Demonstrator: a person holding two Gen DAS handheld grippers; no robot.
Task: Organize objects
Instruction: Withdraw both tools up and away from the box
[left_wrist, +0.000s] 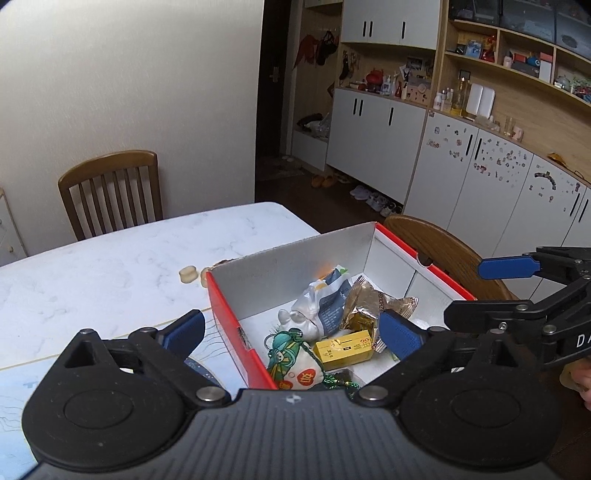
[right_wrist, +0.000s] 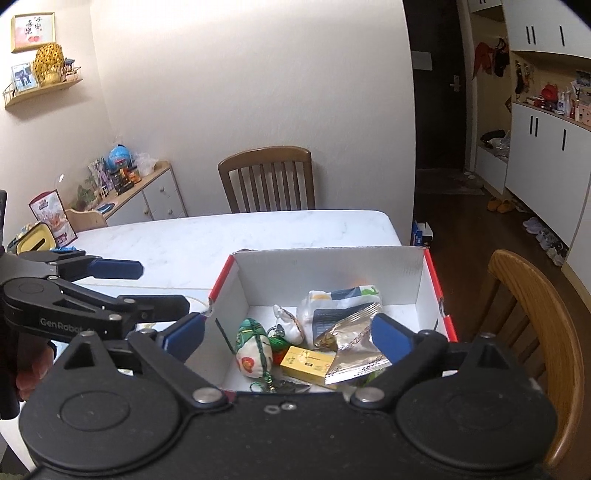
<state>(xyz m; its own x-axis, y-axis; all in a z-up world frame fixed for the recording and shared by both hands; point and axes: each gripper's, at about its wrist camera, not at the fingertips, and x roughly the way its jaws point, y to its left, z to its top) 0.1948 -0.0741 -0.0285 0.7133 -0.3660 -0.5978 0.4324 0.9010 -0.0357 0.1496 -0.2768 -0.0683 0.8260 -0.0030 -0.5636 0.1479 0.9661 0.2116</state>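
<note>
Both claws agape above box (right_wrist: 431, 284) of snacks

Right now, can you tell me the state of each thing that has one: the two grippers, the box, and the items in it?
Left gripper: open, empty.
Right gripper: open, empty.
Red and white box: open, no lid on, on the table.
Yellow box: closed, lying flat inside.
Gold packet: crumpled, leaning on the yellow box.
Green and white pouch: lying inside.
</note>
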